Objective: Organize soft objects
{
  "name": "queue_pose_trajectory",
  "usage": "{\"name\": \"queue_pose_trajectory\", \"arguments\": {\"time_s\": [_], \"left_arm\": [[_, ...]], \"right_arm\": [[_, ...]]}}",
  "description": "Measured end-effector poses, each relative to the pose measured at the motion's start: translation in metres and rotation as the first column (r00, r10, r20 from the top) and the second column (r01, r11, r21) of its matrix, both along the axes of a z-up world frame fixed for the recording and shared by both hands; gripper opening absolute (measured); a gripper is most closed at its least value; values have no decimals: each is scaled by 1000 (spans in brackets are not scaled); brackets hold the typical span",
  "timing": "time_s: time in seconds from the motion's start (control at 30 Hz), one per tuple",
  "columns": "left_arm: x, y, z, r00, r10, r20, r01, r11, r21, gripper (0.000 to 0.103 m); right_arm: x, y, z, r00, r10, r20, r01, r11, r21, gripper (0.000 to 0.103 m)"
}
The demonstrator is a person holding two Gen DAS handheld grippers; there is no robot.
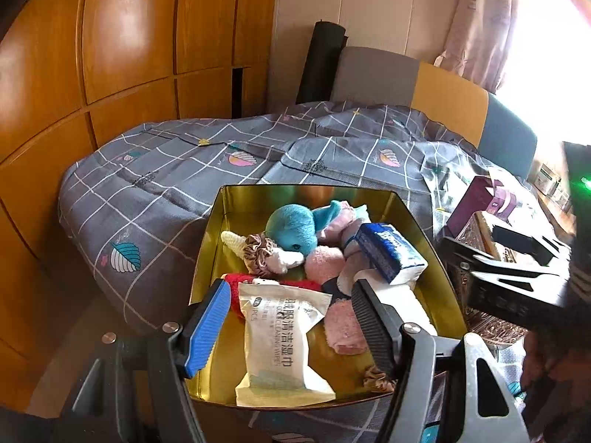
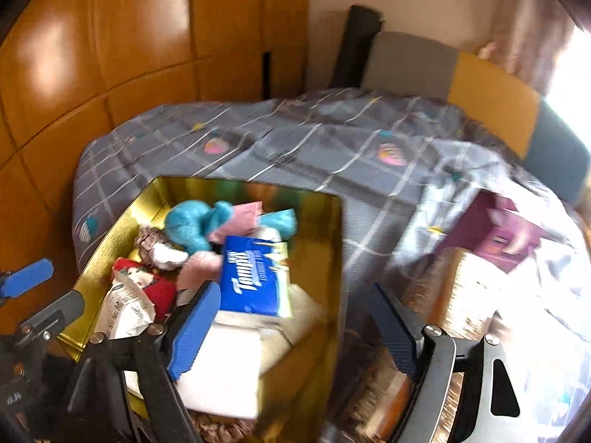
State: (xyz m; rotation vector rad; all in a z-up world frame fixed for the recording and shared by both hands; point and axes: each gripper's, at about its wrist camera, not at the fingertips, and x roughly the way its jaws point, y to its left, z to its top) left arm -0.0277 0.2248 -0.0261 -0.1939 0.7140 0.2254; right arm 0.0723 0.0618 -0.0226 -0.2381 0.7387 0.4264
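A gold tin box (image 1: pixel 212 229) (image 2: pixel 325 243) sits on the bed and holds soft things: a teal plush (image 1: pixel 291 227) (image 2: pixel 188 227), a blue tissue pack (image 1: pixel 388 251) (image 2: pixel 255 280), a white wet-wipes packet (image 1: pixel 280 339) (image 2: pixel 127 308), a brown scrunchie (image 1: pixel 258 253), pink cloths (image 1: pixel 345 326), a red item (image 1: pixel 240 280) (image 2: pixel 159 288) and a white folded cloth (image 2: pixel 225 365). My left gripper (image 1: pixel 284 325) is open, its fingers either side of the wipes packet, empty. My right gripper (image 2: pixel 291 326) is open and empty over the box's right side.
The bed has a grey checked quilt (image 1: pixel 166 170) (image 2: pixel 332 140). A purple box (image 1: pixel 480 203) (image 2: pixel 495 232) and a patterned box (image 1: pixel 476 232) lie to the right. A wooden wardrobe (image 1: pixel 92 55) stands at the left. The right gripper also shows in the left wrist view (image 1: pixel 517 265).
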Motion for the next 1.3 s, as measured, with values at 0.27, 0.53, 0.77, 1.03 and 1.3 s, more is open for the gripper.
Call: {"name": "queue_pose_trajectory", "arguments": {"time_s": [0.27,0.53,0.77,1.03,1.3], "left_arm": [[3,-28,5,1000,-11,6,11,999,45,69],[4,-60,14,999,-23,43,18,994,108,71],[1,-72,16,999,-14,53,7,991,135,71],[-4,-73,20,996,1,89,-15,988,156,71],[-4,-70,18,997,4,82,-17,989,148,71]], "right_arm": [[-39,-38,12,983,-145,113,143,989,24,94],[-57,-77,5,956,-276,100,270,960,67,94],[-62,-96,2,942,-322,97,314,945,88,95],[-64,-93,4,945,-308,110,300,950,86,95],[-64,-86,2,948,-300,109,292,953,80,95]]}}
